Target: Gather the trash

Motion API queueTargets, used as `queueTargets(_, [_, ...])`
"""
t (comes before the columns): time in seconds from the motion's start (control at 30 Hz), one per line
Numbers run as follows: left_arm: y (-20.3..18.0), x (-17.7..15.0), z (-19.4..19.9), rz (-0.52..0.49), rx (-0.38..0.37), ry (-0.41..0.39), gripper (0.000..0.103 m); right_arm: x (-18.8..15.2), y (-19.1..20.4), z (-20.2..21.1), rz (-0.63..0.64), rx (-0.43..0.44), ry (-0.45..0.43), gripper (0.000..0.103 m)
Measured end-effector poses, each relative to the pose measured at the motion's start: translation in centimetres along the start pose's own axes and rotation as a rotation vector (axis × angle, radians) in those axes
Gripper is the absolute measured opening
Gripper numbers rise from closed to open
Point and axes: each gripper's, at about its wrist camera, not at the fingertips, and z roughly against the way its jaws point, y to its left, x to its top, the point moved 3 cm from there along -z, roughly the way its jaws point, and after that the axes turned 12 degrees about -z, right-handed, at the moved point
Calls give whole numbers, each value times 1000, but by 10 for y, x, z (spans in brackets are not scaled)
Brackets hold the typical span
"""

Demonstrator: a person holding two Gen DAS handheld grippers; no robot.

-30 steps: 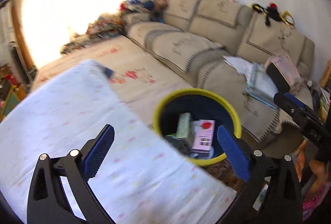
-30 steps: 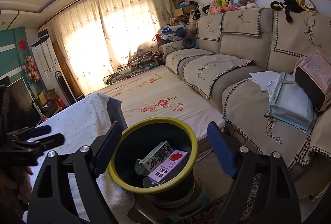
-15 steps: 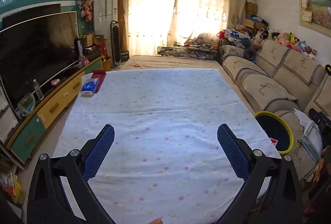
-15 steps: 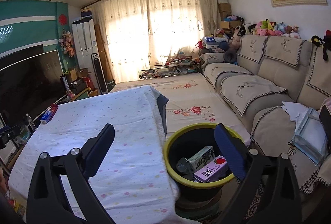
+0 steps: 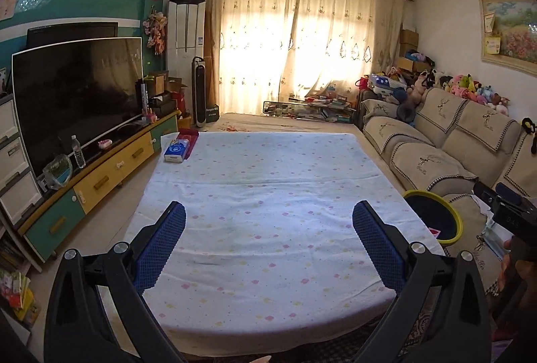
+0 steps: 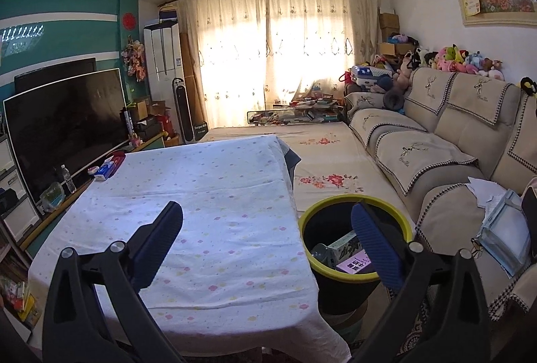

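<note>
Daylight pours through cream curtains (image 5: 302, 44) across the far wall of a living room. A beige sectional sofa (image 6: 436, 145) with embroidered covers lines one side, soft toys (image 6: 459, 59) along its back and papers and a folder lying on its near seat. Opposite it a large dark television (image 5: 74, 101) stands on a long teal and yellow cabinet (image 5: 110, 168), with a white tower unit (image 5: 186, 31) in the corner by the curtains.

Filling the middle of the room is a low table under a white cloth (image 5: 268, 212) dotted with small pastel shapes. Its top is nearly bare; a blue and white tissue pack (image 5: 176, 150) lies at the far corner nearest the television, beside something red.

Between the table's edge and the sofa stands the trash bin (image 6: 339, 269), black with a bright yellow rim, raised on a small stand. Inside it lie a green and white carton (image 6: 342, 245) and a pale purple carton (image 6: 355, 265), with something grey beside them.

The left gripper (image 5: 268, 242) hangs over the near part of the cloth, its blue pads spread wide with nothing between them. The right gripper (image 6: 268, 242) has just been opening; its jaws stand wide apart and grip nothing, one finger (image 6: 376, 245) seen in front of the bin's mouth, the other over the cloth.
</note>
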Motion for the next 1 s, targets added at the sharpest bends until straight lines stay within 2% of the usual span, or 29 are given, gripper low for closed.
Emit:
queueTargets(0.1, [-3,3,2,-16,22,-9,98,4,-8,0,-23,-12,-6,96])
queueTargets(0.3, [-8,5,-6,-10,8,8,98,10,-15,2,-26,-27,-13,96])
queueTargets(1.0, [-1,3,-13,11,4,16,98,7,1,-1,2,-3,-4,96])
